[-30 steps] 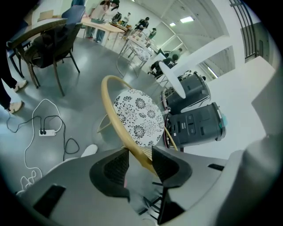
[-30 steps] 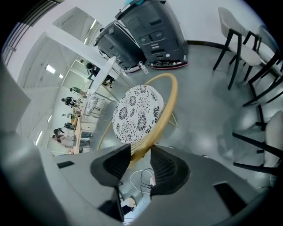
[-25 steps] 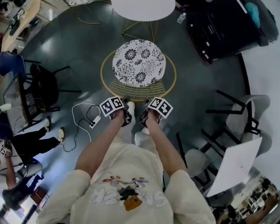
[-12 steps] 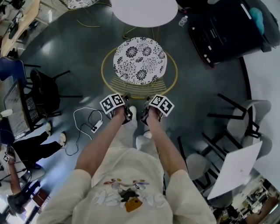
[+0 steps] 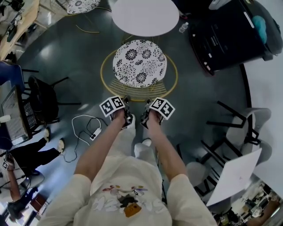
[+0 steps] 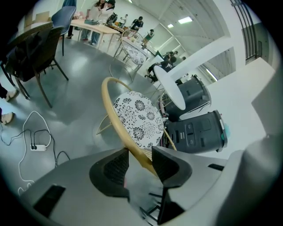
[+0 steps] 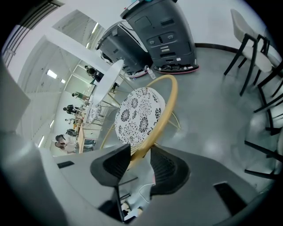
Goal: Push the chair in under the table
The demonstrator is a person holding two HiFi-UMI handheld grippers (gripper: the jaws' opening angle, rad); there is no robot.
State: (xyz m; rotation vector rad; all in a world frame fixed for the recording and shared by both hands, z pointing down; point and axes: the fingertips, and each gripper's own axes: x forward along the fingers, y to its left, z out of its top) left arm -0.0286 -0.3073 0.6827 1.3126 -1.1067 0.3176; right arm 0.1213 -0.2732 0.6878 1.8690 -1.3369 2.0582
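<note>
The floral-seated, gold-wire round chair (image 5: 139,63) has slid with us nearer the round white desk (image 5: 146,16). Our left gripper (image 6: 139,152) and right gripper (image 7: 140,150) each clamp its hoop rim (image 6: 116,119); the desk lies straight ahead of both.

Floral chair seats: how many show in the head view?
2. One floral seat is in the gold-rimmed chair at the view's middle; a second floral seat is cut off by the top edge, upper left. Others may be out of frame.

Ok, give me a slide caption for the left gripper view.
Left tongs hold the gold chair rim, floral seat and round white table ahead.
</note>
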